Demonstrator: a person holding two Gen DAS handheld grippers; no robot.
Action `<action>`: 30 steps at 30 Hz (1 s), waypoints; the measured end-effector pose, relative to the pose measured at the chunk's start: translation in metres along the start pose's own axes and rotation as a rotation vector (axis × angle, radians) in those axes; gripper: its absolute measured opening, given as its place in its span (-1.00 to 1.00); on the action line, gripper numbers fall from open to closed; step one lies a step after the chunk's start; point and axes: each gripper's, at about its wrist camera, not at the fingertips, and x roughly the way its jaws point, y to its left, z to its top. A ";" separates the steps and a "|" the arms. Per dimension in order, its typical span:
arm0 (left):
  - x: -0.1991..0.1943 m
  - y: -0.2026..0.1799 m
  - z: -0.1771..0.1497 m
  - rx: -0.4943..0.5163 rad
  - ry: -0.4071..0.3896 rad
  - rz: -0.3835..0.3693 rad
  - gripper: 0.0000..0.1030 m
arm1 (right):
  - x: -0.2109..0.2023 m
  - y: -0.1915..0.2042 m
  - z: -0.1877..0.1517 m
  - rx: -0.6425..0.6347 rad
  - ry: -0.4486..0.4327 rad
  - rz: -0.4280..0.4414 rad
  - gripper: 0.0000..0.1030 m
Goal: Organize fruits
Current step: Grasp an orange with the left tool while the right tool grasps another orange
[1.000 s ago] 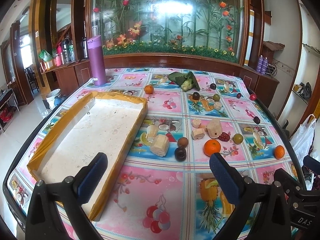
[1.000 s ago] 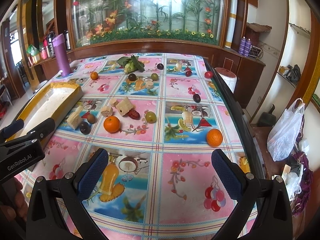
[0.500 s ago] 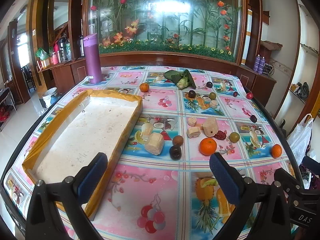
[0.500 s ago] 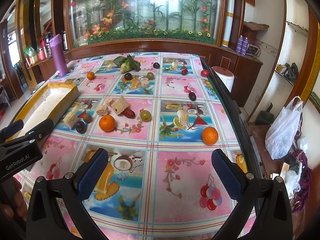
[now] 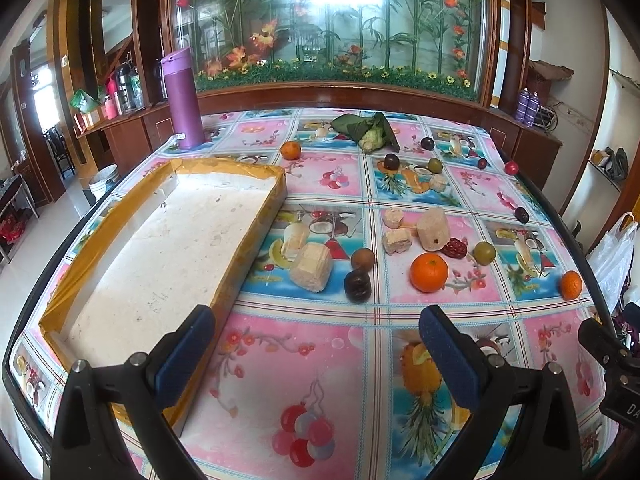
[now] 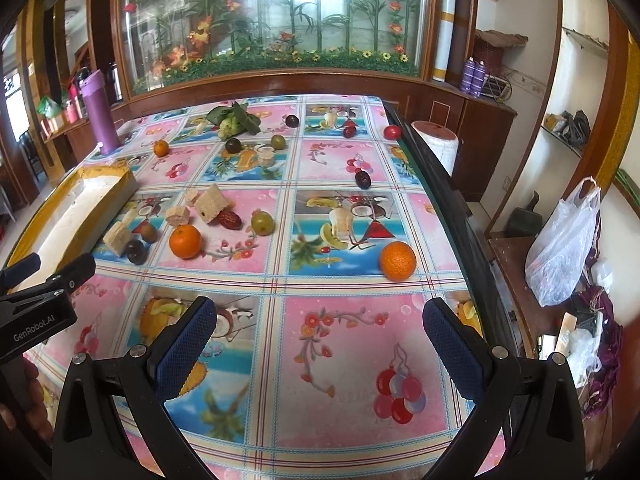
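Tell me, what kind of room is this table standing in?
Most likely a home dining or living room. A fruit-print tablecloth covers the table, a glass panel painted with bamboo and flowers fills the wall behind it, and flasks and bottles stand on a wooden sideboard.

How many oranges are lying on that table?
3. One sits in the middle cluster, one near the right edge, and a smaller one at the back beyond the tray. None look hidden.
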 end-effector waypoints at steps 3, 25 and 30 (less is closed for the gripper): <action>0.002 -0.001 0.000 0.005 0.012 0.004 1.00 | 0.004 -0.004 0.001 -0.008 0.006 -0.001 1.00; 0.019 -0.018 -0.004 0.126 0.123 -0.019 1.00 | 0.086 -0.076 0.035 -0.044 0.155 0.082 0.75; 0.030 -0.034 0.006 0.135 0.162 -0.079 1.00 | 0.103 -0.072 0.029 -0.078 0.219 0.113 -0.22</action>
